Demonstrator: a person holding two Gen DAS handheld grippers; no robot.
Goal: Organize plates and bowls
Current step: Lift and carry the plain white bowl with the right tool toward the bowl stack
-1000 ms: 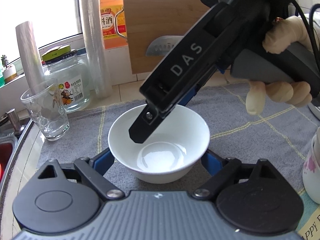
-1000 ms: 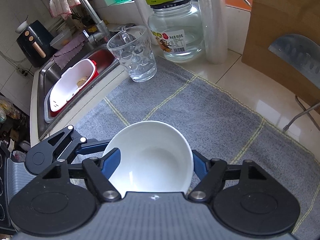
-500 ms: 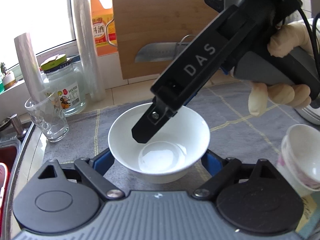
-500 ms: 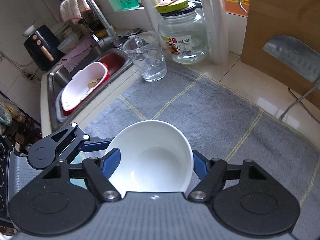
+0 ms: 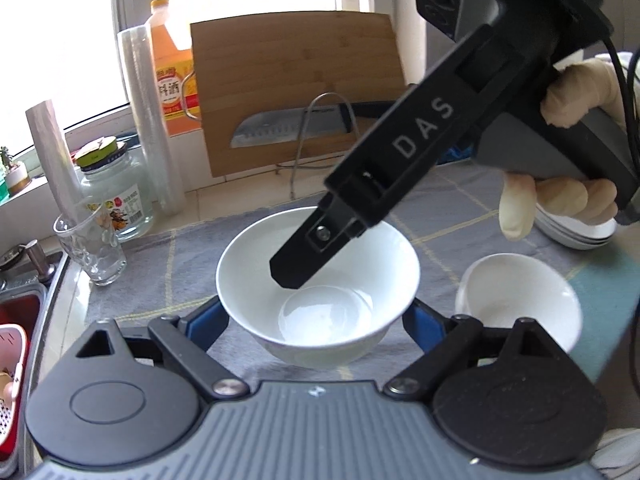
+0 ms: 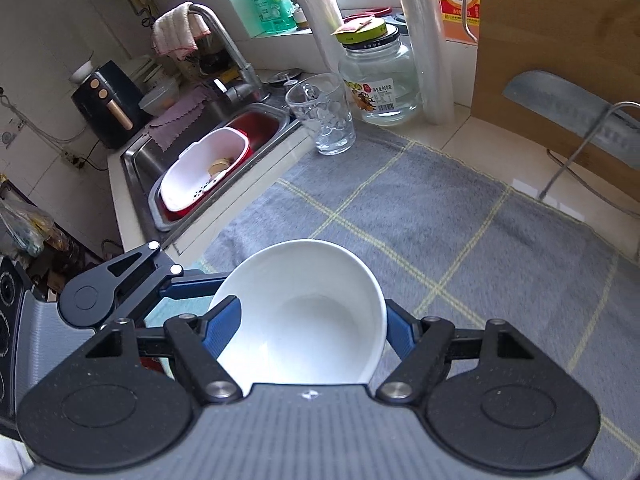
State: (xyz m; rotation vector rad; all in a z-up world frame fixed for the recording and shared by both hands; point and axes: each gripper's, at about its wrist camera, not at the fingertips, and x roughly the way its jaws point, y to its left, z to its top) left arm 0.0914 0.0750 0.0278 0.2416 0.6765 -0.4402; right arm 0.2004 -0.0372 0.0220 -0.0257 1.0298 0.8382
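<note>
A plain white bowl [image 5: 316, 292] hangs above the grey mat [image 5: 460, 216], held from two sides. My left gripper [image 5: 314, 320] is shut on it, its blue pads [image 5: 208, 320] pressing the outer wall below the rim. My right gripper [image 6: 310, 332] is shut on the same bowl [image 6: 304, 312], which looks tilted between its blue pads [image 6: 396, 332]. In the left wrist view the right gripper's black side [image 5: 400, 148] slants down over the bowl, held by a gloved hand [image 5: 560, 200]. A second white bowl [image 5: 520, 300] sits on the mat to the right, with stacked plates [image 5: 576, 232] behind it.
A drinking glass [image 6: 324, 116], a lidded jar [image 6: 380, 76] and a film roll [image 6: 428, 40] stand along the mat's far edge. A cutting board [image 5: 296, 88] with a knife [image 5: 288, 128] leans at the back. The sink [image 6: 264, 120] holds a white basket [image 6: 204, 172].
Both grippers have risen together with the bowl and drifted right over the mat. The glass and jar look farther off; the second bowl and the plates have come into the left wrist view.
</note>
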